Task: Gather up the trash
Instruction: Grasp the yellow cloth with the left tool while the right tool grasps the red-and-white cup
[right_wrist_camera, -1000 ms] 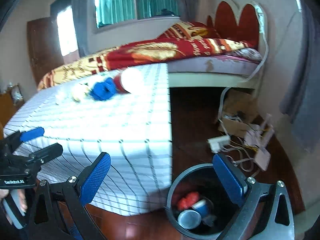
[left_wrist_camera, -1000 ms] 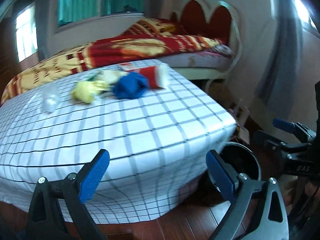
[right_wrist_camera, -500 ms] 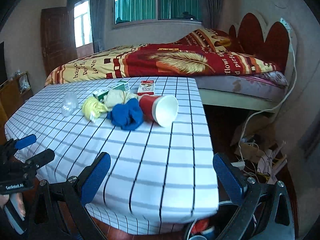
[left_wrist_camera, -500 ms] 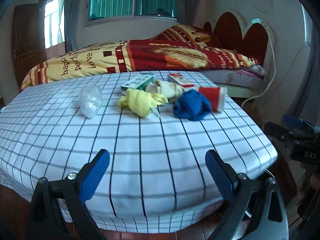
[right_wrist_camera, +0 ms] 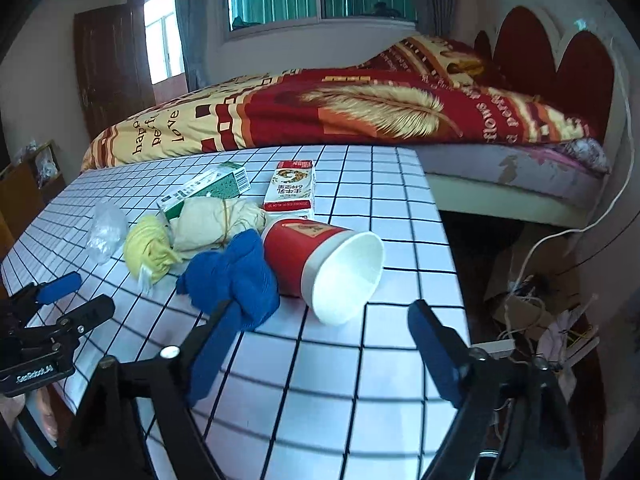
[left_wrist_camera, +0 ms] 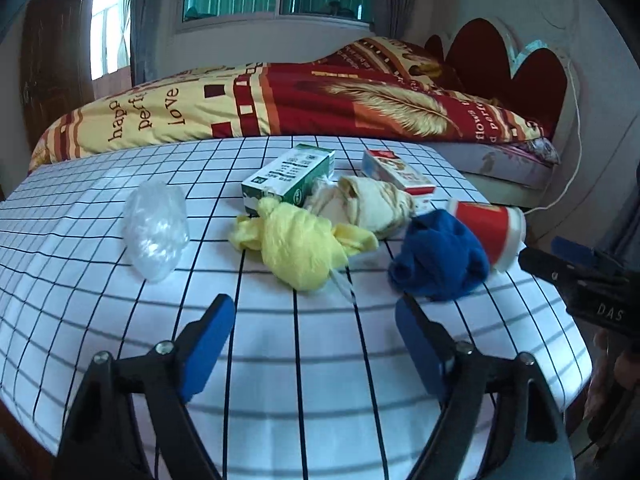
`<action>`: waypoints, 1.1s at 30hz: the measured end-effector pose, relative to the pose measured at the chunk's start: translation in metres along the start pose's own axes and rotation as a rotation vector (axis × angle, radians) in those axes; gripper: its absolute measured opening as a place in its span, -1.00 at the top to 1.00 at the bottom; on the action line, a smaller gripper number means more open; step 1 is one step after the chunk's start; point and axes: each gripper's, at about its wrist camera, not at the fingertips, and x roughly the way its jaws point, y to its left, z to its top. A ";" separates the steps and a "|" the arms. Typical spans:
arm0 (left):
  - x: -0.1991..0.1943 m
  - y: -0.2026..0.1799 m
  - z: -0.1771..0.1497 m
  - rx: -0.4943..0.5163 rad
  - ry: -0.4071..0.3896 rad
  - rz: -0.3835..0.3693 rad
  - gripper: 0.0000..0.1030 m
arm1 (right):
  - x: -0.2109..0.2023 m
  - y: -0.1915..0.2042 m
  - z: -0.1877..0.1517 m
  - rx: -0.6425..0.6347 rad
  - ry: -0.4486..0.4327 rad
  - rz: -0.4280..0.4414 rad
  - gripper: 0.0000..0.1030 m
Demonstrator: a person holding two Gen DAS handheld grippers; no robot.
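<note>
**Both grippers over the near edge of the table, trash heaped ahead**

The left gripper (left_wrist_camera: 316, 344) has its blue-padded fingers (left_wrist_camera: 208, 340) apart and closing, with only checked cloth between them. The right gripper (right_wrist_camera: 320, 344) is the same: fingers (right_wrist_camera: 434, 354) apart, closing, gripping nothing, though the left pad sits in front of the blue rag's near edge from that camera.

Just beyond the left gripper lies a crumpled yellow bag (left_wrist_camera: 296, 244), knotted and wrinkled. To its right is a blue rag (left_wrist_camera: 438, 258), bunched into a lump. Touching the rag on its right is a red paper cup (right_wrist_camera: 320, 264) tipped on its side, white inside, its mouth facing the near right corner of the table (left_wrist_camera: 320, 400).

Behind the yellow bag and the rag sits a cream cloth bundle (left_wrist_camera: 376, 204), rolled loosely. Further back are two cartons lying flat: a green and white one (left_wrist_camera: 290, 178) on the left and a red and white one (right_wrist_camera: 294, 188) on the right. Off to the left, apart from the pile, is a clear crumpled plastic bag (left_wrist_camera: 156, 232).

Beyond the table stands a bed (left_wrist_camera: 280, 100) with a red and yellow quilt.
</note>
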 end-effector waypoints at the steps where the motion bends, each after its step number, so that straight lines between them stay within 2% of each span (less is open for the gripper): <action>1: 0.006 0.002 0.003 -0.008 0.005 -0.007 -0.57 | 0.004 -0.001 0.002 0.005 0.003 0.008 -0.51; 5: 0.026 0.009 0.013 -0.035 0.031 -0.019 -0.49 | 0.029 -0.003 0.010 0.031 0.028 0.047 -0.29; 7: 0.033 0.010 0.017 -0.038 0.040 -0.015 -0.45 | 0.037 -0.005 0.012 0.044 0.040 0.066 -0.04; 9: 0.041 0.012 0.019 -0.039 0.054 -0.017 -0.37 | 0.044 -0.006 0.012 0.051 0.048 0.085 0.45; 12: 0.050 0.015 0.020 -0.050 0.072 -0.042 -0.20 | 0.049 -0.005 0.011 0.049 0.051 0.085 0.76; 14: 0.051 0.017 0.020 -0.067 0.081 -0.076 -0.05 | 0.051 -0.004 0.009 0.043 0.052 0.080 0.85; 19: 0.046 0.013 0.020 -0.036 0.047 -0.082 0.23 | 0.043 -0.006 0.007 0.041 0.025 0.066 0.93; 22: 0.038 0.012 0.016 -0.033 0.029 -0.115 0.23 | 0.036 -0.006 0.006 0.028 0.014 0.054 0.93; 33: 0.005 -0.001 0.004 0.034 -0.017 -0.107 0.28 | -0.003 -0.008 -0.002 -0.005 -0.038 0.023 0.94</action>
